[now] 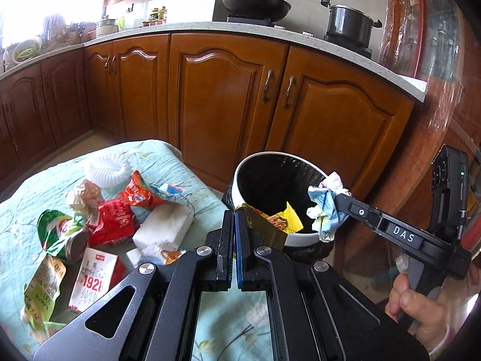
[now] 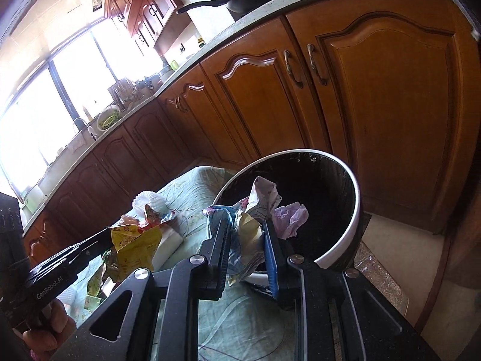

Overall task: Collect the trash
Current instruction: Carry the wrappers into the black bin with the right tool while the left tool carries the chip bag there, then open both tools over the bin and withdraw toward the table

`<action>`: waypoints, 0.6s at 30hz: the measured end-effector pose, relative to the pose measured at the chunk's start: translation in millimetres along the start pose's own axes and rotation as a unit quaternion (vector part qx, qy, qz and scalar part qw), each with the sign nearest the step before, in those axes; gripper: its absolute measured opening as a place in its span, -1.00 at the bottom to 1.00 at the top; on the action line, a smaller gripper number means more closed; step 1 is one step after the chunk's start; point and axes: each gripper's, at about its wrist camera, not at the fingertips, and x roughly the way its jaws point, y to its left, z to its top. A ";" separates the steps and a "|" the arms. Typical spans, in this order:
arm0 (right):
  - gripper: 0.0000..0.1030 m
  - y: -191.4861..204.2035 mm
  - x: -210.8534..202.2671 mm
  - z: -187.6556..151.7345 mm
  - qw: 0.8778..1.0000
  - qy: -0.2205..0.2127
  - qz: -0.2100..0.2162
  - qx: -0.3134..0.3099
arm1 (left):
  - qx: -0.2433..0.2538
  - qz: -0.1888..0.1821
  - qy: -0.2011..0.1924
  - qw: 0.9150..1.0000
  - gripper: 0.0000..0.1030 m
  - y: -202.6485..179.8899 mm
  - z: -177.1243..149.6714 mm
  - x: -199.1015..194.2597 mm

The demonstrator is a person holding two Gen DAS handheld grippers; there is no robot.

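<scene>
A white trash bin (image 1: 242, 167) with a black liner stands beside the table; it also shows in the right wrist view (image 2: 356, 210). My left gripper (image 1: 235, 213) is shut on a yellow snack wrapper (image 1: 278, 221) at the bin's near rim; the wrapper also shows in the right wrist view (image 2: 135, 249). My right gripper (image 2: 245, 225) is shut on a crumpled wad of paper and plastic (image 2: 258, 204) over the bin's rim; the wad also shows in the left wrist view (image 1: 326, 201). More trash lies on the table: red wrappers (image 1: 120, 213), a green packet (image 1: 57, 231), a white carton (image 1: 90, 282).
The table has a light green floral cloth (image 1: 168, 156). White foam netting (image 1: 105, 168) and a white tissue pack (image 1: 165, 225) lie on it. Wooden kitchen cabinets (image 1: 216, 90) stand behind the bin, with a wok (image 1: 255, 3) and a pot (image 1: 348, 24) on the counter.
</scene>
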 end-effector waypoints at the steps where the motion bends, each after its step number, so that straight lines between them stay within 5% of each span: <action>1: -0.58 -3.3 2.6 2.7 1.000 0.002 -0.003 0.000 | 0.002 -0.001 0.000 1.000 -0.99 -3.7 3.3 5.1; 18: -0.55 -36.8 32.1 30.8 0.999 0.027 -0.037 -0.008 | 0.022 -0.007 0.029 0.999 -0.98 -46.1 38.2 98.3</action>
